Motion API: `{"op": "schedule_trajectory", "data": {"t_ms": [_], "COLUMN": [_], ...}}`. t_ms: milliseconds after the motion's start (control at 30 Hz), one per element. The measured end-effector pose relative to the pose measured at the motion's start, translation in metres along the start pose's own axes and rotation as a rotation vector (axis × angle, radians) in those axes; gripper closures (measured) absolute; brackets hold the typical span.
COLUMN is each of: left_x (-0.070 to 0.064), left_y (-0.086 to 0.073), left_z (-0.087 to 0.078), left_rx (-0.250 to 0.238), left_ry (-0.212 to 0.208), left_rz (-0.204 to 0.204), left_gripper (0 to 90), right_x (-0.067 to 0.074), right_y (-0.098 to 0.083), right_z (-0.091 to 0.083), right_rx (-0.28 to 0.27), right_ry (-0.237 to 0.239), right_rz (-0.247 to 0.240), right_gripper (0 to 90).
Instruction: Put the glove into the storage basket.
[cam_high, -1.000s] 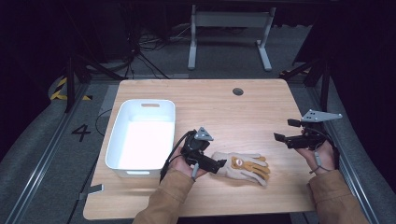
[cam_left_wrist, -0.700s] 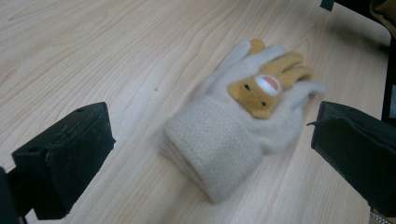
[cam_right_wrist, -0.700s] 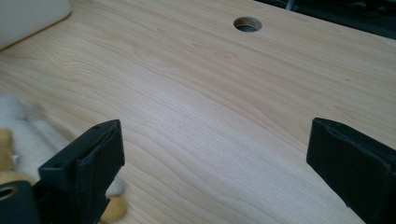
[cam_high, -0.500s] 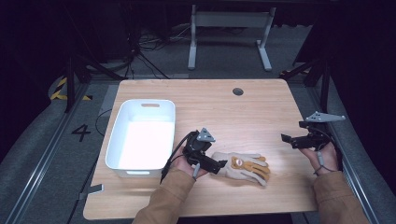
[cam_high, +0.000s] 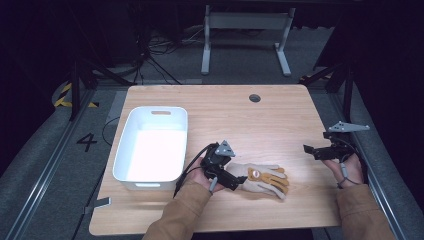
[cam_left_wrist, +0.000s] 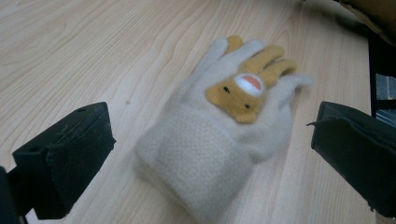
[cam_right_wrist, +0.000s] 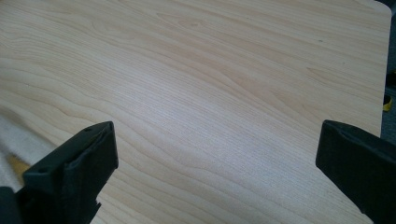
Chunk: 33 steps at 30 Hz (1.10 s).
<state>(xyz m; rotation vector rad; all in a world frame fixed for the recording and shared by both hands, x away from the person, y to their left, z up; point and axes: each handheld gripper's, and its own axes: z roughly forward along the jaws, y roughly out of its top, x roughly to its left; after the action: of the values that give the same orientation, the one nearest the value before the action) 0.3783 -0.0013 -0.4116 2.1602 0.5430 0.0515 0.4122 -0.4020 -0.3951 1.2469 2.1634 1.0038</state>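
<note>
Dark lab floor with cables and a desk frame behind; pale wood worktop (cam_high: 280, 115) in front, white plastic bin (cam_high: 152, 150) near its left edge, looks empty.

Change: right claw (cam_high: 316, 148) has drifted from further in out toward the worktop's right edge and settled a bit lower, jaws just been opening to full width, nothing between them. The right gripper view has bare wood grain between its jaws. So the right side looks parked, out of the way.

Left claw (cam_high: 235, 181) hasn't shifted: sits near the front edge, right of the bin, jaws spread wide on either side of the cuff of the cream glove (cam_left_wrist: 224, 135). Glove lies flat, fingers pointing to the right edge, tan rabbit patch (cam_left_wrist: 245, 91) facing up. Pads don't press on it yet, so no grip. My read: next is a left-hand pinch on the cuff, bin the likely drop.

Hard to tell:
- whether the lower jaw touches the cuff; the hand covers it from above
- bin floor blown out by glare
- a pale sliver at the left edge of the right gripper view, probably the glove, too cropped to say
</note>
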Motion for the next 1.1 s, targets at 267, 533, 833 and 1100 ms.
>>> {"op": "schedule_trajectory", "data": {"t_ms": [267, 533, 833, 1100], "left_x": [0.001, 0.010, 0.019, 0.021], "left_y": [0.001, -0.003, -0.006, -0.005], "left_z": [0.011, 0.027, 0.047, 0.057], "left_rx": [-0.034, 0.032, 0.063, 0.172], "left_ry": [-0.113, -0.142, -0.150, -0.138], "left_rz": [0.092, 0.111, 0.125, 0.124], "left_gripper": [0.0, 0.0, 0.0, 0.2], "right_x": [-0.001, 0.000, 0.000, 0.002], "right_y": [-0.001, -0.003, -0.006, -0.008], "right_z": [0.000, 0.001, 0.001, 0.006], "right_rx": [0.000, 0.008, 0.013, 0.036], "right_ry": [0.043, 0.068, 0.114, 0.138], "right_rz": [0.002, 0.003, 0.011, 0.009], "right_gripper": [0.0, 0.0, 0.0, 0.0]}}
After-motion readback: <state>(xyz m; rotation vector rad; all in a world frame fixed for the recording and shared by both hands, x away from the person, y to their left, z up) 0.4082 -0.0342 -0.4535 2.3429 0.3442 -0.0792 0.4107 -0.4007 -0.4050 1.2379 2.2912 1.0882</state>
